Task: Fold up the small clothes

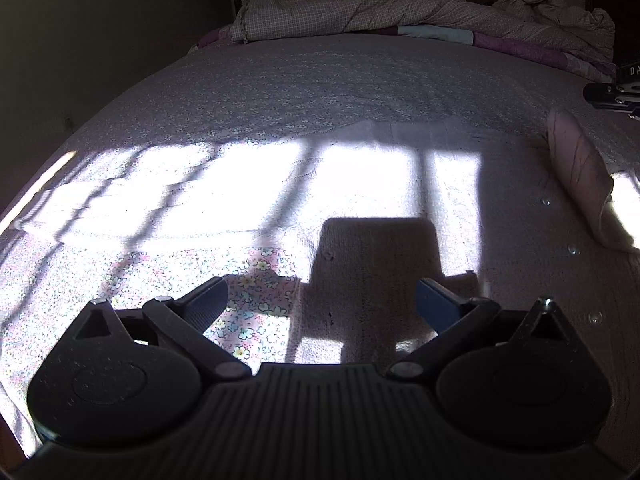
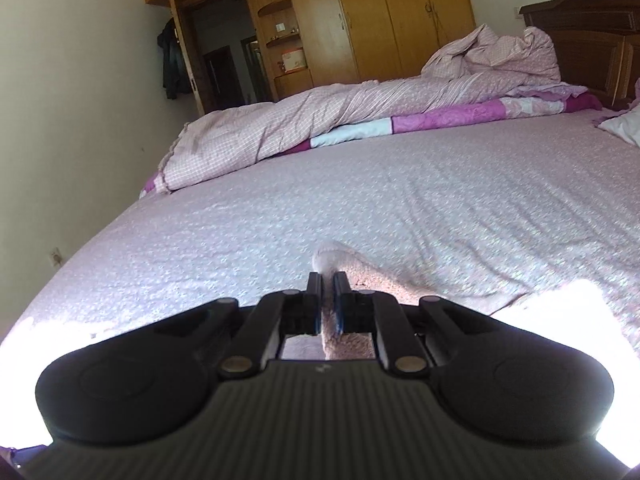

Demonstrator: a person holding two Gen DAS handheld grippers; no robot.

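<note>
Left gripper (image 1: 322, 294): jaws spread wide, nothing in them, hanging just above the bed over the near part of the knit top.
Right gripper (image 2: 327, 286): jaws pinched nearly together on a fold of fuzzy pink fabric, so it's got hold of the garment. It also pokes in at the far right edge of the left view (image 1: 614, 94).
Pink knit top (image 1: 372, 280): lying on the bed in front of the left gripper, mostly flat; its right part is lifted and rolled over (image 1: 580, 176) toward the right gripper. From the right wrist you see the same fuzzy cloth (image 2: 352, 268) running between the fingers.
Floral cloth (image 1: 256, 304): small flower-print piece, just left of the knit top, under the left finger.
Bed sheet (image 2: 280, 216): pale lilac, hard sun patches and window-bar shadows across it.
Quilt (image 2: 320, 120): checked pink, bunched along the far side of the bed.
Wardrobe (image 2: 380, 16): wooden, behind the bed.
</note>
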